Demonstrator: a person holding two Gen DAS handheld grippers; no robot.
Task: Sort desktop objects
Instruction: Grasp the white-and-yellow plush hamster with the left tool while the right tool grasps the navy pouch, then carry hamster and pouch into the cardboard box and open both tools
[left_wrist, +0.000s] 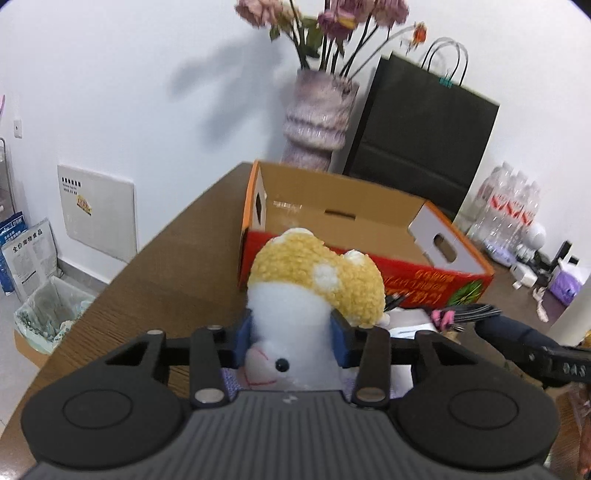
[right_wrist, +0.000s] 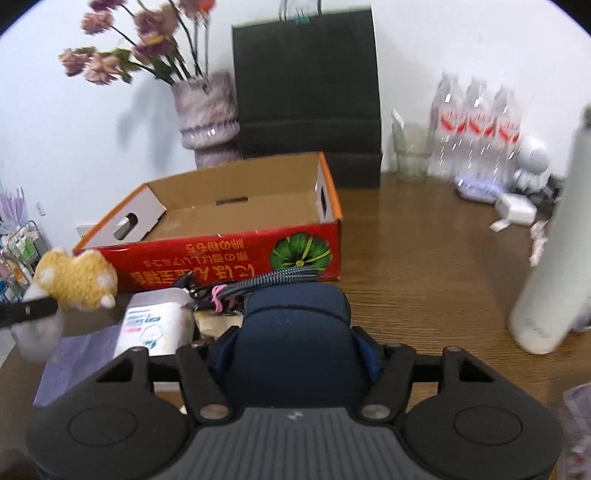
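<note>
A white and yellow plush toy (left_wrist: 314, 280) stands between the blue pads of my left gripper (left_wrist: 293, 338), which is shut on its white body. In the right wrist view the same toy (right_wrist: 77, 280) hangs at the far left. My right gripper (right_wrist: 293, 354) is shut on a rounded dark blue pouch (right_wrist: 295, 325); that pouch (left_wrist: 509, 330) also shows at the right of the left wrist view. Just beyond both grippers, an open cardboard box (left_wrist: 332, 195) with a red front (right_wrist: 221, 258) sits on the brown table, and its inside looks bare.
A vase of dried flowers (right_wrist: 207, 110) and a black paper bag (right_wrist: 306, 85) stand behind the box. Water bottles (right_wrist: 476, 125) and a tall white bottle (right_wrist: 550, 258) stand right. A wipes pack (right_wrist: 155, 321), a cable bundle (right_wrist: 258, 284) and a purple cloth (right_wrist: 77, 362) lie before the box.
</note>
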